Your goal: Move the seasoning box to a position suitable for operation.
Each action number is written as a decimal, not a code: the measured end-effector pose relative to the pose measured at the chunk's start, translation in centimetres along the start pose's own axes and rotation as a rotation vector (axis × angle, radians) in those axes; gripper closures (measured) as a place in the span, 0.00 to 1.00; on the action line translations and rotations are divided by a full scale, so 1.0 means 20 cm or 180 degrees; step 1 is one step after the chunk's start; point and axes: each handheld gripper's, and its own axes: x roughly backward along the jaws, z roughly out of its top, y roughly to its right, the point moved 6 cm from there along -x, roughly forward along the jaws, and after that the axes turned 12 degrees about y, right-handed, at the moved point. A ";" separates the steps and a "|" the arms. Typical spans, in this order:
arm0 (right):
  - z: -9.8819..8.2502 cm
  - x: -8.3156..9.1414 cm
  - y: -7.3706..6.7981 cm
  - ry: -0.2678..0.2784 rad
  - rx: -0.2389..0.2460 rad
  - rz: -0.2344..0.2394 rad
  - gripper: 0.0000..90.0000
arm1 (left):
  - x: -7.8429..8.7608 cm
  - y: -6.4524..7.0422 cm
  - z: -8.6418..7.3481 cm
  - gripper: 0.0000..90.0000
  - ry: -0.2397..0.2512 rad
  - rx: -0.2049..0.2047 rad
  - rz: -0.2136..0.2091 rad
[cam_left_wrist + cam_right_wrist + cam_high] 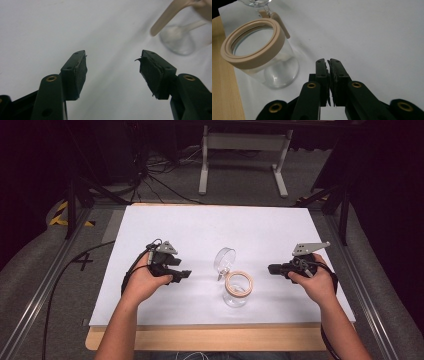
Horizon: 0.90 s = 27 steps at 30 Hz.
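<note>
A clear glass jar (238,291) with a tan rim stands upright on the white table cover, its hinged glass lid (224,259) swung open behind it. My left gripper (184,275) rests to the jar's left, jaws wide open with nothing between them. In the left gripper view the open gripper (113,62) faces bare cover, with the jar's base (178,40) blurred at the upper right. My right gripper (272,269) sits to the jar's right, pointing toward it. In the right gripper view this gripper (328,62) has its pads pressed together, empty, a short way from the jar (259,53).
The white cover (215,227) lies on a wooden tabletop (210,339) whose edge shows at the front. Metal rails (45,285) run along both sides. Cables and a white stand (242,150) sit on the floor beyond the table.
</note>
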 end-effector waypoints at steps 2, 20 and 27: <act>0.00 0.00 -0.01 -0.0023 0.0019 0.0018 0.96 | 0.02 0.00 0.00 0.43 0.0004 0.0036 0.0051; -0.02 -0.10 -0.07 -0.0171 0.0244 0.0179 1.00 | 0.10 0.14 0.06 0.46 0.0106 0.0024 -0.0158; -0.08 -0.19 -0.11 -0.0391 0.0291 0.0310 1.00 | 0.10 0.19 0.07 0.63 0.0024 -0.0032 -0.0294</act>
